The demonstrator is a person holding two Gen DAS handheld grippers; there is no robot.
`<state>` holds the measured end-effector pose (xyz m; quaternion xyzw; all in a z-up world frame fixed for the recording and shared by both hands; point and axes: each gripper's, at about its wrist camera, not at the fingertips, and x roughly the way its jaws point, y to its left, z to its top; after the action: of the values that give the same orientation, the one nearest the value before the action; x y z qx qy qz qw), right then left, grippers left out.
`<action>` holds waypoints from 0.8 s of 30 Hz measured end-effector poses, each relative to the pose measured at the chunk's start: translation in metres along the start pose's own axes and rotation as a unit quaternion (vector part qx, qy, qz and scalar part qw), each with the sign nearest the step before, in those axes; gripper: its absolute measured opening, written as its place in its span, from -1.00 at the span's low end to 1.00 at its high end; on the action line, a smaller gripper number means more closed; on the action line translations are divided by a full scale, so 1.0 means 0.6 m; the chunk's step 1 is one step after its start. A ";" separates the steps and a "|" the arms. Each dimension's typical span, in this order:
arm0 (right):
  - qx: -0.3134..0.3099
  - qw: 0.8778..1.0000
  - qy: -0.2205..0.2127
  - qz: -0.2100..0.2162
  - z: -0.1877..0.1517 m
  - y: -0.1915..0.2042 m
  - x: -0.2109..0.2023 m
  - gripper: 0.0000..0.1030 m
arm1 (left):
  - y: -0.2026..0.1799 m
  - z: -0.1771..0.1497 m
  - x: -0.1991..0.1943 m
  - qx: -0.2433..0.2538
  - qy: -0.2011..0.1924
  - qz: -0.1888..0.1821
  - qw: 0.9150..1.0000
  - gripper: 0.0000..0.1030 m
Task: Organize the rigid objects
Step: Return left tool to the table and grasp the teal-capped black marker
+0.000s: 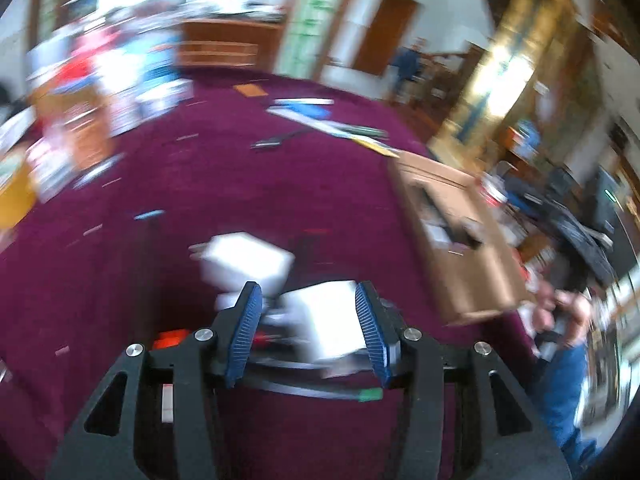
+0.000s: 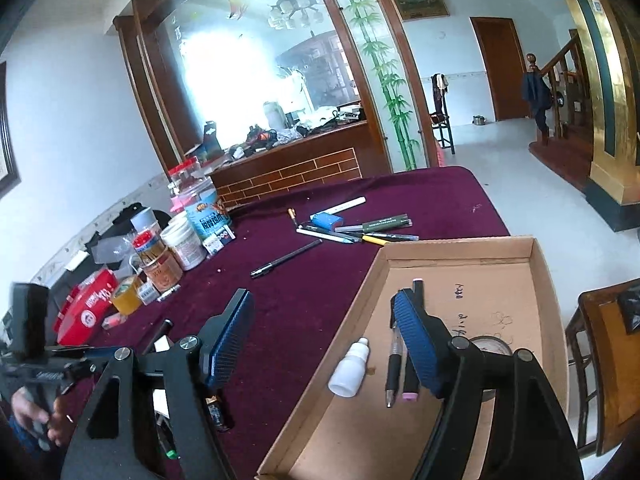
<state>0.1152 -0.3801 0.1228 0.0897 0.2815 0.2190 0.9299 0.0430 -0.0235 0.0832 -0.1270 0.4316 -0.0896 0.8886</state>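
The white box (image 1: pixel 320 320) lies on the maroon tablecloth (image 1: pixel 200 184), between the spread fingers of the left gripper (image 1: pixel 308 320); through the blur it looks blocky and hard-edged, apparently not yet clamped. A second white block (image 1: pixel 244 260) sits just beyond. The cardboard tray (image 2: pixel 520 256) lies nearby to collect such items and already holds a small white bottle (image 2: pixel 349 368) and pen (image 2: pixel 394 368). The right gripper (image 2: pixel 320 340) hovers wide open and empty over the tray's edge.
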 end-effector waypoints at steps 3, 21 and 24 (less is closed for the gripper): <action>-0.004 1.000 0.007 0.009 -0.004 0.005 0.003 0.31 | 0.075 0.001 0.017 -0.043 0.014 0.036 0.998 -0.10; -0.081 0.986 0.102 0.102 -0.052 0.087 0.043 -0.21 | 0.133 -0.006 0.099 -0.030 0.024 0.106 0.994 -0.75; -0.104 0.976 0.148 0.123 -0.073 0.120 0.068 -0.23 | 0.131 -0.024 0.087 -0.016 0.019 0.106 0.994 -0.75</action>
<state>0.0951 -0.2955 0.0880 -0.0071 0.3787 0.3711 0.8478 0.0674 0.0350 0.0118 -0.0924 0.4606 0.0098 0.8827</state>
